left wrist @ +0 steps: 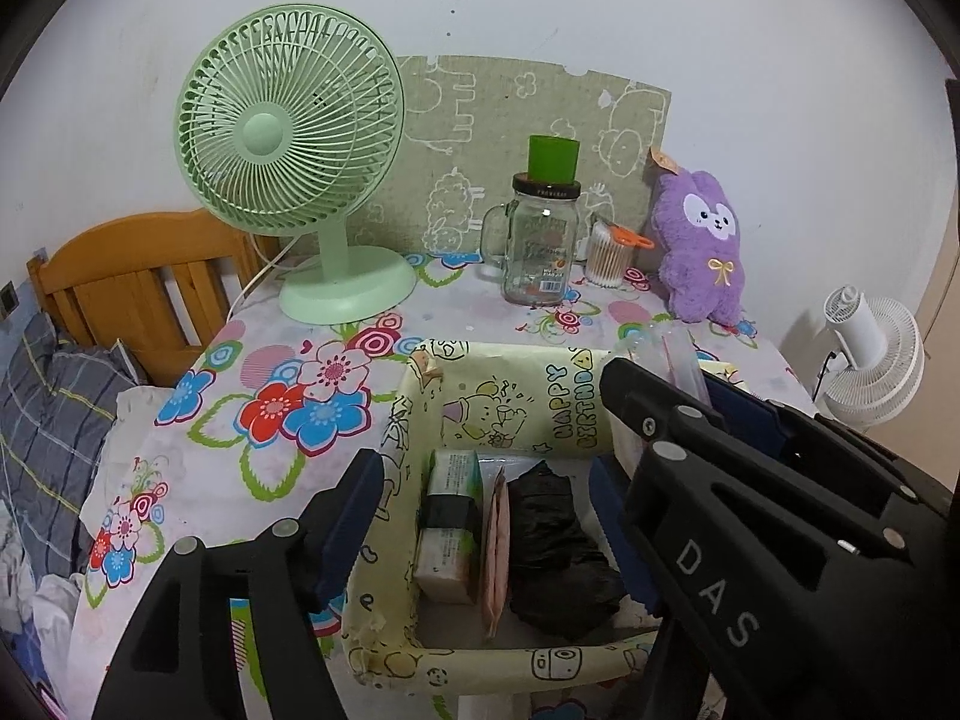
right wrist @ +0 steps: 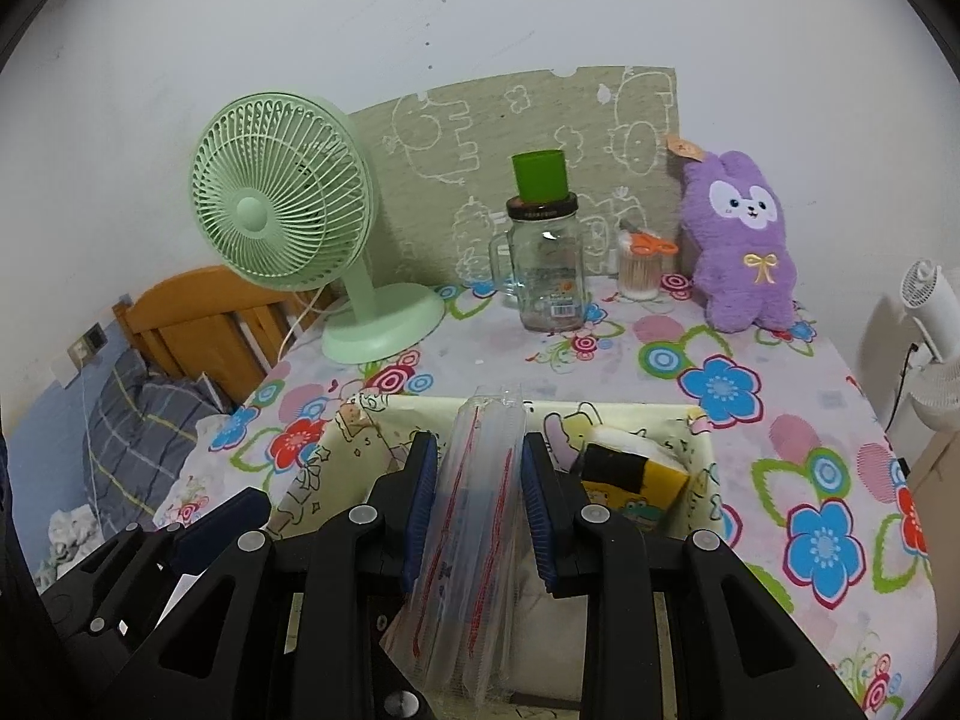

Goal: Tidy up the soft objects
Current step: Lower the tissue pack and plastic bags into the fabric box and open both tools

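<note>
A yellow cartoon-print box (left wrist: 516, 384) sits at the table's near edge. It holds a tissue pack (left wrist: 450, 516), a pink flat item (left wrist: 497, 546) and a black bag (left wrist: 558, 546). My left gripper (left wrist: 486, 510) is open, its jaws straddling the box's left part. My right gripper (right wrist: 477, 480) is shut on a bundle of clear zip bags (right wrist: 474, 528) and holds it upright over the box (right wrist: 696, 450). The right gripper also shows in the left wrist view (left wrist: 690, 396). A yellow tissue pack (right wrist: 636, 480) lies in the box's right part. A purple plush bunny (left wrist: 702, 246) (right wrist: 744, 252) stands at the back right.
A green fan (left wrist: 288, 138) stands back left. A glass jar with a green cup on it (left wrist: 543, 240) and a cotton-swab tub (left wrist: 606, 255) stand at the back. A wooden bed frame (left wrist: 132, 282) is to the left, a white fan (left wrist: 870, 354) to the right.
</note>
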Demonstrator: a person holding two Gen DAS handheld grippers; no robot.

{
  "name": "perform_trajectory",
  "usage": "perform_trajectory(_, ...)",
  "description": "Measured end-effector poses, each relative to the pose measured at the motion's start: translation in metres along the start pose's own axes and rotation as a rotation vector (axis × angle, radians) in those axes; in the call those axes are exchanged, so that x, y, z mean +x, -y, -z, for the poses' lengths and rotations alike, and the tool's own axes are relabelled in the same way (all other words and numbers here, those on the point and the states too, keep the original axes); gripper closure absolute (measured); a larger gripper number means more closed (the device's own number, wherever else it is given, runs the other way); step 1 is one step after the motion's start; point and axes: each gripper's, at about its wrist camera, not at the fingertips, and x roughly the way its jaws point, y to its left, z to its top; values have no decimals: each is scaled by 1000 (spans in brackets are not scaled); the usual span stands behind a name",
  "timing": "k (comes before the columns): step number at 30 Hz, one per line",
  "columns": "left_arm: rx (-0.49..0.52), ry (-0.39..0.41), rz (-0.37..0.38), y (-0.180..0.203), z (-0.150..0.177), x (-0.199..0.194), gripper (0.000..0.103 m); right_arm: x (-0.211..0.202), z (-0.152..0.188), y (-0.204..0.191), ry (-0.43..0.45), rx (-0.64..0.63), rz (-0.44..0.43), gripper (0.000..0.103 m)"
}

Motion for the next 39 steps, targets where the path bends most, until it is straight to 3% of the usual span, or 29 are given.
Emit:
perform_trajectory(2, 2, -4, 3, 1, 0, 1, 27, 2, 0, 0, -4, -4, -2, 69)
perform_trajectory(6, 14, -2, 5, 4, 1, 1, 26, 3, 1, 1, -9, -9, 11, 33)
perform_trajectory(7, 14, -3, 8, 4, 0, 1, 26, 2, 1, 2, 1, -6, 16, 30)
perform_trajectory(15, 26, 15, 14, 9, -1, -5, 23, -6, 1, 6, 0, -1, 24, 24)
perform_trajectory(39, 54, 92, 25, 22, -1, -48, 13, -61, 1, 7, 63, -11, 77, 23)
